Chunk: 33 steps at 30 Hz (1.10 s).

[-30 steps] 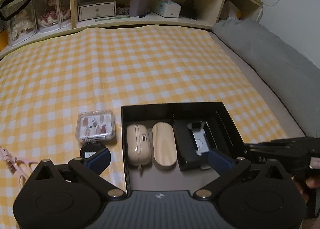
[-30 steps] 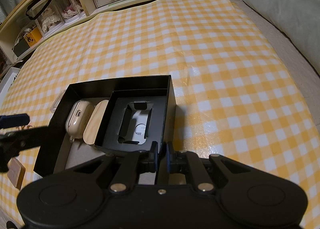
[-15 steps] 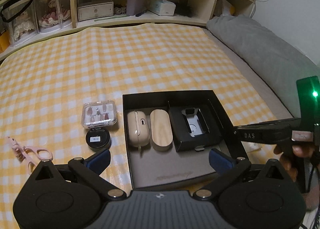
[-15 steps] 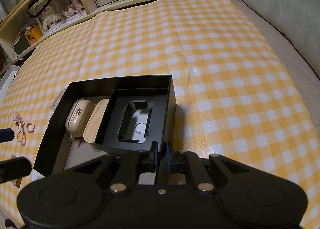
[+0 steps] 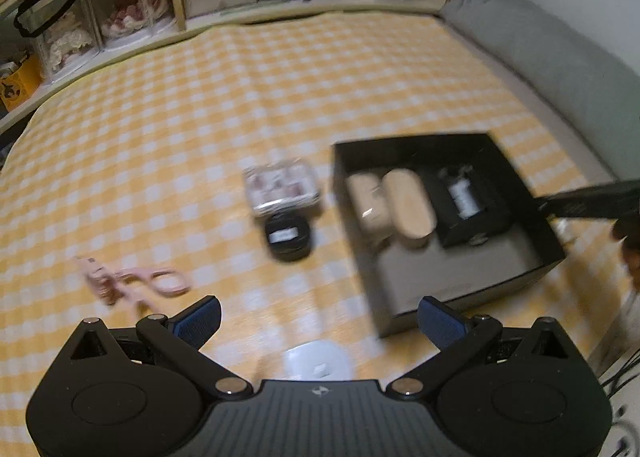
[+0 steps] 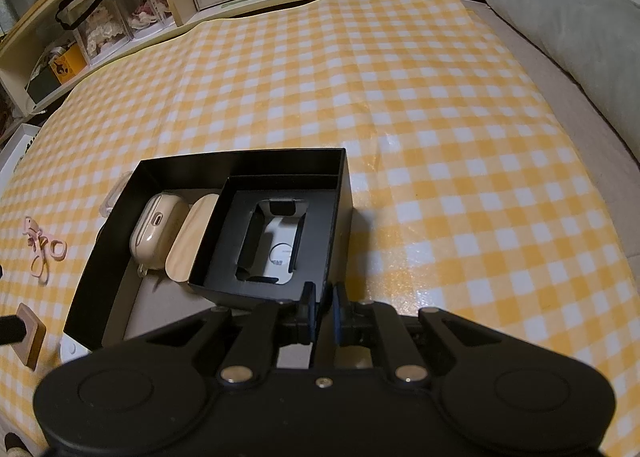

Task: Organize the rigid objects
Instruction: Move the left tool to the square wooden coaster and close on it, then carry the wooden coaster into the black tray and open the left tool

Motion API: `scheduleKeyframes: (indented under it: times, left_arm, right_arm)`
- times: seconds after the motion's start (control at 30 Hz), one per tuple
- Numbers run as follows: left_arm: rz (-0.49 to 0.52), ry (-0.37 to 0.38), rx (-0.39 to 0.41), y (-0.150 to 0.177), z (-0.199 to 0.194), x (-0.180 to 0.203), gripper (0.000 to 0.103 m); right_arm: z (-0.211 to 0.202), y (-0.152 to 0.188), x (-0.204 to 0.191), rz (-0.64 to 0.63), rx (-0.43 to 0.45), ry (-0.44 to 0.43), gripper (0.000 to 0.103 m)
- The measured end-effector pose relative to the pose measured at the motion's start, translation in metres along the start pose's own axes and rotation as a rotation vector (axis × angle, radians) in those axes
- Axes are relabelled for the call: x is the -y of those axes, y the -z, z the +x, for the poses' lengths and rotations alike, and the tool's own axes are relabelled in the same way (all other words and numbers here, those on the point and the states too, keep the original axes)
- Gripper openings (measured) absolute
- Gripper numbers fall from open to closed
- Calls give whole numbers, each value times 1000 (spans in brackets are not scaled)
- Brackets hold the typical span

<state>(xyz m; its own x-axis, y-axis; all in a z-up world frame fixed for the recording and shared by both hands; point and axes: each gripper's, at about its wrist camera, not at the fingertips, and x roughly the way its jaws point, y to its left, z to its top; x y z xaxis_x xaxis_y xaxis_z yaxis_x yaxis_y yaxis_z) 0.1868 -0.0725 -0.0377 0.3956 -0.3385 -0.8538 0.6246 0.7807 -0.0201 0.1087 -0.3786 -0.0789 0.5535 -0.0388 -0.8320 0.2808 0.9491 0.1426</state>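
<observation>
With the right gripper (image 6: 323, 307) clamped on the black box (image 6: 240, 161) wall, the left gripper's (image 5: 319, 319) fingers gape, likely needing the round black tin (image 5: 288, 236) at 12 o'clock next.

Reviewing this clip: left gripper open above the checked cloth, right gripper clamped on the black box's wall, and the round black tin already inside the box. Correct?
Not quite. The round black tin lies on the checked cloth outside the black box, as the left wrist view shows. The left gripper is open; the right gripper clamps the wall.
</observation>
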Motion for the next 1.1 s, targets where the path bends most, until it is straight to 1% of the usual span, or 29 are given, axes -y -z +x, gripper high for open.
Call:
scheduleKeyframes:
  times: [0.13,0.2,0.37,0.5,0.63,0.83,0.9,0.97,1.03,1.1]
  left_arm:
    - [-10,-58,-74,5,13,-25,103]
    - [-25,-78,-127,9,22,-37,103]
    - [-54,-110,-248,16,38,-61,103]
    - [-43,-111,-319,24,46,-72,103]
    - [-36,-132,-362,31,53,-83,103]
    - [-67,-126,-393,34,61,-90,101]
    - [-61,-126,-403,35,63,-90,96]
    - [-50,-137,-420,36,67,-89,87]
    - [-37,-137,-441,36,68,-89,82]
    - [-41,-147,-445,38,69,-92,82]
  right_arm:
    - [1,-1,-1,0,-1,2,9]
    - [1,-1,-1,-1,-2,1,9]
    - [1,-1,-2,1,-1,0,9]
    - [1,-1,-2,0,-1,1,9]
    - [1,-1,-1,-2,-2,-2,10]
    - [1,-1,-1,-3,-3,-2,10]
    - [1,0,-1,-3,-4,-2,10]
    - [1,0,-1,-4,-5,-2,10]
    - [1,1,-2,-4,-6,-2,10]
    - [1,1,-2,-4,-6,-3,10]
